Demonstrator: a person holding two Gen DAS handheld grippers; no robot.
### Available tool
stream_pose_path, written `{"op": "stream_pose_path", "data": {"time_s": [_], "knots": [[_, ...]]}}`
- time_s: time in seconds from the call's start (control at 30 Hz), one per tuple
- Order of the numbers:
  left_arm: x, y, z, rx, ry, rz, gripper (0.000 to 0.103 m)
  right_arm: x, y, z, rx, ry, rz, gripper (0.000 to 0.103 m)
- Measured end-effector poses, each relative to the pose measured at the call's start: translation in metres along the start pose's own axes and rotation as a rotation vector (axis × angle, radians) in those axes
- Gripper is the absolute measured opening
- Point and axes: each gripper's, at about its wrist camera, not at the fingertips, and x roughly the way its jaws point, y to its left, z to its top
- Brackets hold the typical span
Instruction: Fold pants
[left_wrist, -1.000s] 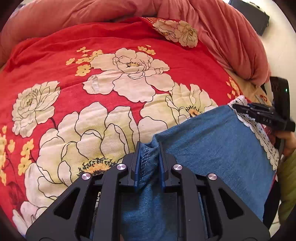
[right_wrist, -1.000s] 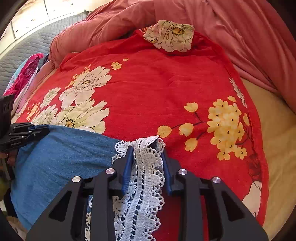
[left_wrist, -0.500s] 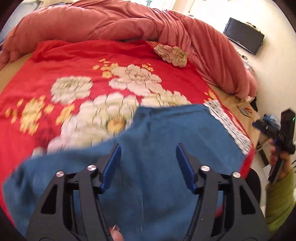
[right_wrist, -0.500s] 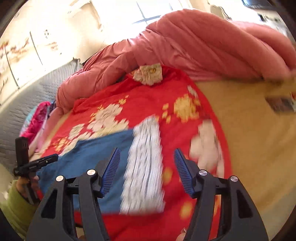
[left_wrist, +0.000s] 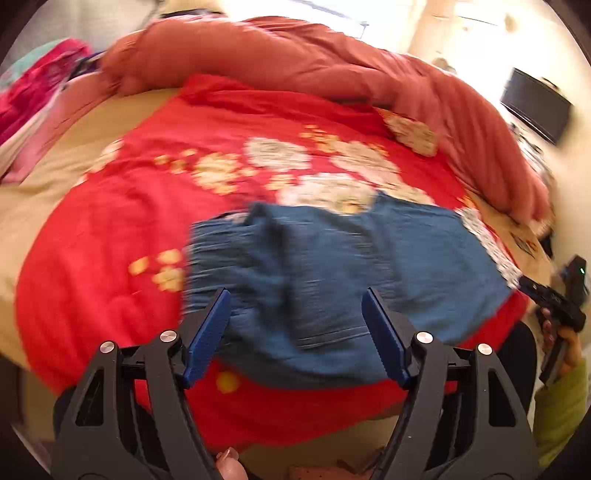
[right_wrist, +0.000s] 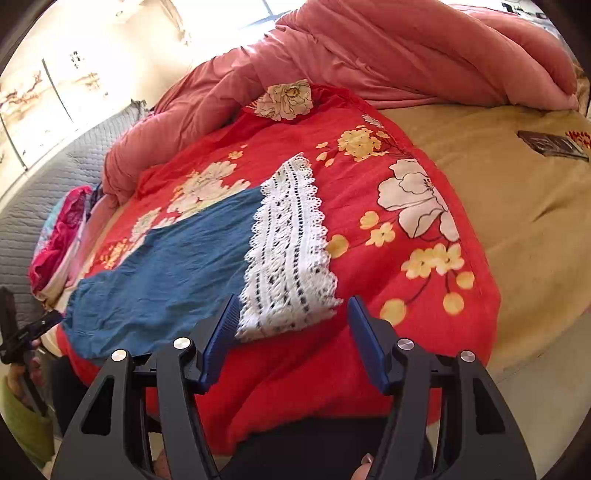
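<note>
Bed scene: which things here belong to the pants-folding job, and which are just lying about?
Job:
blue pants
white lace hem
left gripper, opening, nothing between its jaws
right gripper, open

Lying about:
red floral blanket
pink duvet
pink clothes pile

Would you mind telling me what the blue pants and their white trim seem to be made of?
The pants look like soft, matte, denim-like woven cotton: they lie limp, with fine creases and no shine, though the exact fibre is uncertain. The trim looks like white cotton lace or crochet: openwork holes and scalloped edges show.
</note>
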Motion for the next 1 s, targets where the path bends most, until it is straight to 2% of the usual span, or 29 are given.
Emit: {"op": "stream_pose_path", "data": {"time_s": [0.23,0.33,0.37,0.4,0.43,0.47,0.57,0.73,0.87,1.0], "knots": [[0.012,0.014,-0.001,-0.057,0.015,0.063,0.074,0.022,-0.004,0.01,-0.001,0.053,0.041,0.06],[0.024,0.011,-0.002,-0.042,0.02,0.116,0.076,0.031,-0.002,0.009,-0.014,0.107,0.065,0.052],[0.027,0.008,-0.003,-0.025,0.02,0.141,0.072,0.032,-0.002,0.008,-0.02,0.111,0.062,0.045],[0.029,0.006,-0.004,-0.005,0.016,0.18,0.06,0.031,0.0,0.008,-0.035,0.113,0.056,0.041],[0.031,0.006,-0.006,0.013,0.012,0.228,0.055,0.031,0.003,0.007,-0.06,0.112,0.049,0.035],[0.032,0.01,-0.006,0.009,0.013,0.238,0.052,0.029,0.006,0.005,-0.085,0.108,0.039,0.03],[0.031,0.024,-0.009,-0.04,0.025,0.214,0.052,0.023,0.016,0.0,-0.139,0.093,0.025,0.022],[0.034,0.027,-0.011,-0.044,0.033,0.22,0.055,0.007,0.026,0.006,-0.193,0.045,-0.023,0.02],[0.035,0.028,-0.011,-0.044,0.035,0.224,0.058,0.015,0.014,0.006,-0.175,0.09,-0.081,0.02],[0.037,0.03,-0.012,-0.046,0.031,0.227,0.062,0.029,0.0,-0.003,-0.111,0.119,-0.058,0.022]]}}
